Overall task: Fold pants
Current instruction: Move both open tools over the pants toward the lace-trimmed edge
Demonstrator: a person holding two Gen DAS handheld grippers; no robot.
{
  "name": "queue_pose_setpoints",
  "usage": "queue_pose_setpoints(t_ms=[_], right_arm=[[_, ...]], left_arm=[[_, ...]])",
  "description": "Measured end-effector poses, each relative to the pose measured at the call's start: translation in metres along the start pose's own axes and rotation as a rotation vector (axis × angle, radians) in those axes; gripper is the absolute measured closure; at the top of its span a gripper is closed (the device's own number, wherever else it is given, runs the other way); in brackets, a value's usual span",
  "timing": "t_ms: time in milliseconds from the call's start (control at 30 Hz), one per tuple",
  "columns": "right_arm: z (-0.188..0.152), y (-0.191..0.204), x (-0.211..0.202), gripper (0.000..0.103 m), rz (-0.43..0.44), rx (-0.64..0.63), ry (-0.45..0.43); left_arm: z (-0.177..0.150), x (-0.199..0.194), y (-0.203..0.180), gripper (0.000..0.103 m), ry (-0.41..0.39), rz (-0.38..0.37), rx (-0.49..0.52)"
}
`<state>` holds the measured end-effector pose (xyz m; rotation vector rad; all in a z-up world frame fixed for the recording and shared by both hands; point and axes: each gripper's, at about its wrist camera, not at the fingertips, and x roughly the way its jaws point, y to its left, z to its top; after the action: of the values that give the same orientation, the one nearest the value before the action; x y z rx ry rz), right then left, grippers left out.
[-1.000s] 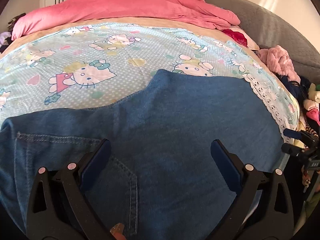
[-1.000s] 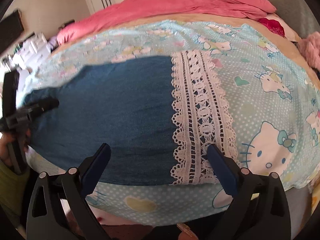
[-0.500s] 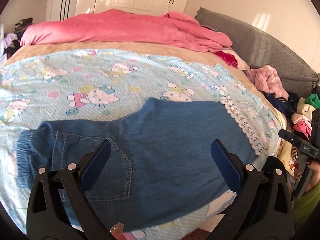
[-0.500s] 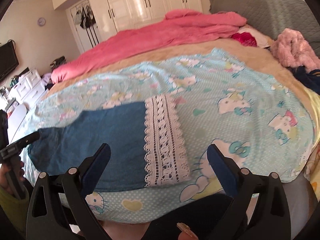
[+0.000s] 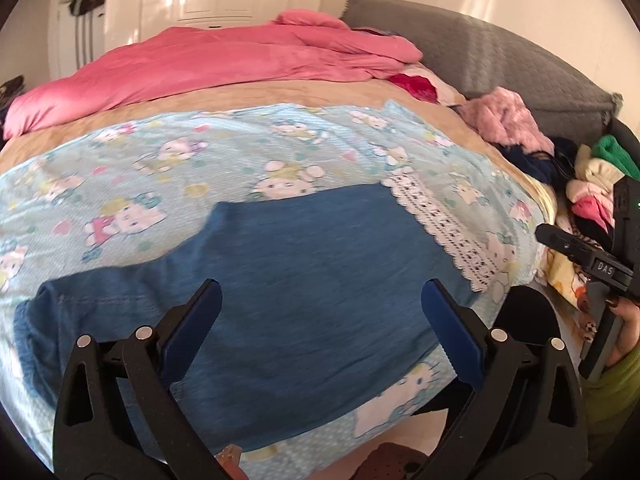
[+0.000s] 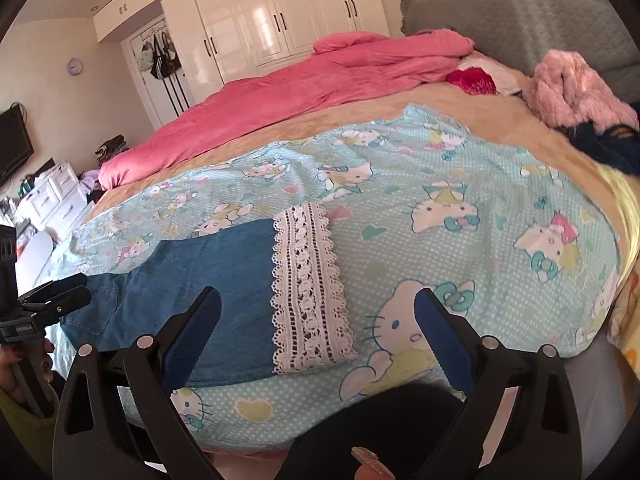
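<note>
Denim pants with a white lace cuff lie flat on the cartoon-cat bedsheet, near the front edge of the bed and well short of the pink duvet heaped at the far side. Compared with one second ago, both cameras have drawn back and up from the pants: the denim, which then filled most of each view, now occupies only the lower middle, and wardrobe doors and wall have come into sight beyond the duvet. Left gripper and right gripper both stand with jaws spread wide and nothing between them, clear of the cloth. The pants appear already doubled leg upon leg, since a single leg outline and a single lace cuff show; this retreat probably marks the pause between that fold and the next, crosswise one.

Left wrist view: shows the waistband end of the pants, gathered at the far left away from the lace cuff, with a line of pocket stitching just beside it; also the right gripper's handle and the person's hand beyond the cuff end. Clothes pile sits further past the cuff.

Right wrist view: shows the lace cuff whole, its openwork bands and scalloped edge, and the bare stretch of bedsheet beyond it; the waistband is hidden behind the left gripper's body at the frame's left edge.
</note>
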<state>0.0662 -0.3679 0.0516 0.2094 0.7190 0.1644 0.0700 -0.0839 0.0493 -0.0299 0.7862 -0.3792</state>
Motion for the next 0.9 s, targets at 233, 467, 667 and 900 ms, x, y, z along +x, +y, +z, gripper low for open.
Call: queue_pose_setpoints(t_ms=[233,467,667,900], right_arm=[[-0.012,-0.011,0.01,0.006,0.008,0.043,0.042],[-0.023,-0.015,0.028,0.006,0.024,0.069,0.103],[-0.03,-0.01,0.047,0.006,0.043,0.089,0.148],[-0.03,-0.009,0.061,0.006,0.042,0.167,0.169]], left_arm=[[0.025,0.03,-0.032,0.009,0.043,-0.025,0.088],[0.052,0.07,-0.05,0.009,0.092,-0.044,0.15],[0.063,0.1,-0.055,0.009,0.14,-0.034,0.179],[0.074,0.131,-0.059,0.009,0.166,-0.052,0.179]])
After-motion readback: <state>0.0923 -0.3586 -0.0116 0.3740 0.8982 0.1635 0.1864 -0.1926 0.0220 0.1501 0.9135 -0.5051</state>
